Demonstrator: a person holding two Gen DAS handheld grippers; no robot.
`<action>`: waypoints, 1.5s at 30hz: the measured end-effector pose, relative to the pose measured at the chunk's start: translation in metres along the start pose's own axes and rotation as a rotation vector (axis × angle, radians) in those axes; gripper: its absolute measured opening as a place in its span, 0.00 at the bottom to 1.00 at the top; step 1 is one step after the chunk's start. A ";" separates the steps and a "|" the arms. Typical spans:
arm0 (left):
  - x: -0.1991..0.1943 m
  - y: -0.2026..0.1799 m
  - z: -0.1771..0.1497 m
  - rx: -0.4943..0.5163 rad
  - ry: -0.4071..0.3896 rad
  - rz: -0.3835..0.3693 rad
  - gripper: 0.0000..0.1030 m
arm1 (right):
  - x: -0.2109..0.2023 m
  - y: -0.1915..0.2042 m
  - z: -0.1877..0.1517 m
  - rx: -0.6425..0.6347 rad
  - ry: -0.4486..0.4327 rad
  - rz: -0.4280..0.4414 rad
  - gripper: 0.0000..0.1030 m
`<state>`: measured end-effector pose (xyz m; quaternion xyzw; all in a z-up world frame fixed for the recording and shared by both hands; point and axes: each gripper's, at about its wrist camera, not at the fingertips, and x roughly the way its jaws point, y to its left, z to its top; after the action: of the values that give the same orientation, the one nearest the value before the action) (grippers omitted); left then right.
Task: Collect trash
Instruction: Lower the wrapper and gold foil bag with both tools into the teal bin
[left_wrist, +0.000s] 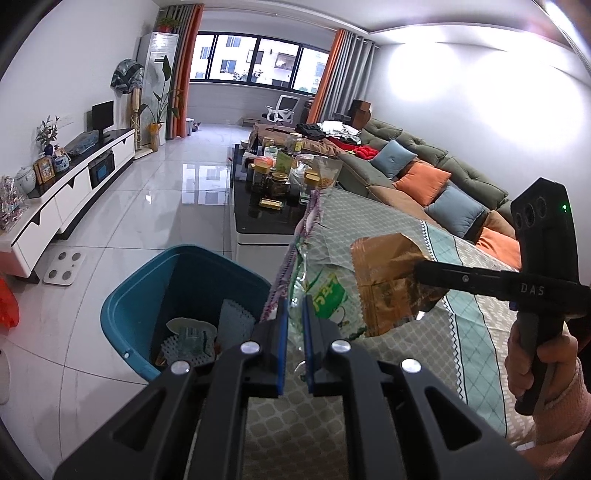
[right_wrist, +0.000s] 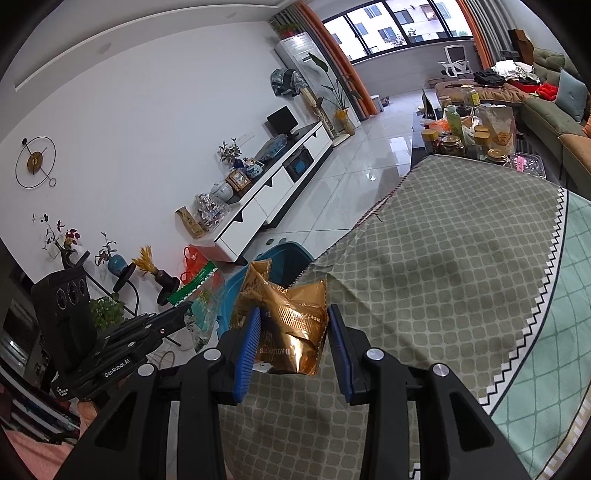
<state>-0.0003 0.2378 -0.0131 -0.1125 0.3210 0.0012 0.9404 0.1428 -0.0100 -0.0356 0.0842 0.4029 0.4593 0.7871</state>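
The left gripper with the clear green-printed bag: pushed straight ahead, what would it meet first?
Probably the blue plastic bin, which lies just ahead and below the left gripper holding the clear green-printed bag; depth is unclear.

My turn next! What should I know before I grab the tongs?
Left tongs: shut on a clear green-printed wrapper, at the table edge beside the blue bin.
Right tongs: shut on a crumpled gold wrapper, above the patterned tablecloth, a bit farther from the bin.
Done: both wrappers are picked up; the bin already holds some rubbish.
Left: carry each wrapper over the bin and let go. No other loose trash shows on the cloth.
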 end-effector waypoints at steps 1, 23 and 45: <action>0.000 0.000 0.000 -0.002 -0.001 0.004 0.09 | 0.001 0.001 0.001 -0.002 0.001 0.000 0.36; 0.007 0.010 0.001 -0.040 0.001 0.071 0.09 | 0.030 0.016 0.010 -0.019 0.035 0.007 0.36; 0.021 0.025 0.000 -0.089 0.018 0.130 0.09 | 0.064 0.035 0.020 -0.057 0.072 0.000 0.36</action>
<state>0.0144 0.2611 -0.0307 -0.1329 0.3358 0.0755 0.9295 0.1503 0.0658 -0.0403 0.0451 0.4177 0.4733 0.7743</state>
